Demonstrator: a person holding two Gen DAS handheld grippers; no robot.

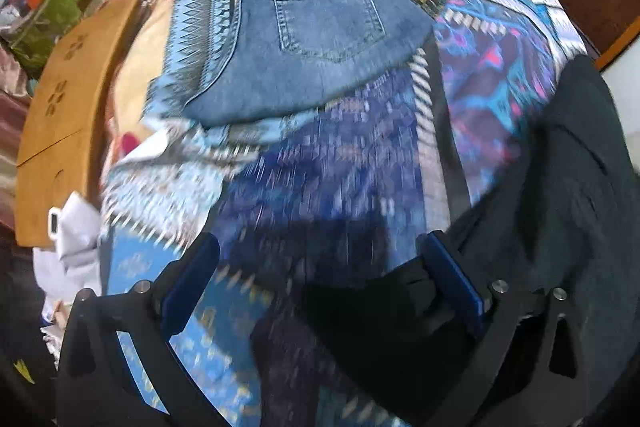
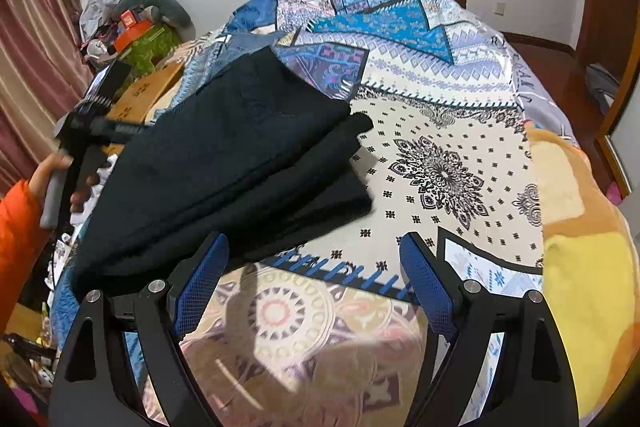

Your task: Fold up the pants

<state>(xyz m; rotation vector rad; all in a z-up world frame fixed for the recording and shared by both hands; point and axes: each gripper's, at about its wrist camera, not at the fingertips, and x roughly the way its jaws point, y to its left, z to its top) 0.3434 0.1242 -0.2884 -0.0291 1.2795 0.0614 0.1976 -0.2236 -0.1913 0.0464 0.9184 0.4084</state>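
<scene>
My right gripper point(image 2: 314, 283) spread wide, empty, beside folded black pants point(image 2: 224, 179) on patterned bedspread point(image 2: 440, 131). My left gripper point(image 1: 320, 287) released too, over same cloth point(image 1: 568, 187). Folded blue jeans point(image 1: 312, 39) lie beyond. Fold looks finished; next likely tidy edges.

Faded blue denim jeans point(image 1: 312, 39), matt black cloth pants point(image 2: 240, 171) – soft printed cotton bedspread point(image 2: 440, 131), smooth wooden board point(image 1: 68, 115)

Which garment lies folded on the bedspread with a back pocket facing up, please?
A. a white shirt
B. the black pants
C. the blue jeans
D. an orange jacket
C: in the left wrist view the blue jeans lie folded on the patterned bedspread, stitched back pocket and belt loops facing up.
</scene>
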